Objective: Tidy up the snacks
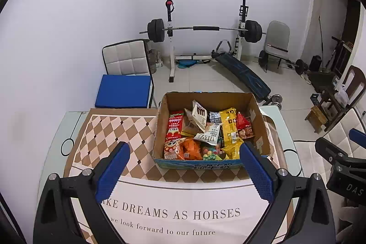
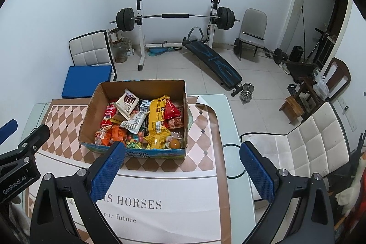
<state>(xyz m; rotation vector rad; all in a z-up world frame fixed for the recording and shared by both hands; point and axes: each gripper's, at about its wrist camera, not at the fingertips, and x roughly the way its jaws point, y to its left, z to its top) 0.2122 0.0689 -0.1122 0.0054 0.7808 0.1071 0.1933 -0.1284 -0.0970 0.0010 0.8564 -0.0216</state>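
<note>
An open cardboard box (image 1: pixel 256 113) stands on the checkered tablecloth (image 1: pixel 109 129), filled with several snack packets: a yellow bag (image 1: pixel 230 127), a red packet (image 1: pixel 175 126), an orange packet (image 1: pixel 189 149) and white packets (image 1: pixel 200 116). My left gripper (image 1: pixel 184 153) is open and empty, just in front of the box's near wall. In the right wrist view the box (image 2: pixel 90 116) sits left of centre, with the yellow bag (image 2: pixel 157 118) inside. My right gripper (image 2: pixel 181 152) is open and empty, near the box's front right corner.
The table's glass edge (image 2: pixel 231 129) runs along the right. A white padded chair (image 2: pixel 308 148) stands right of the table. A chair with a blue cushion (image 1: pixel 124 90) stands behind the table. A barbell rack (image 1: pixel 203 29) and bench stand by the far wall.
</note>
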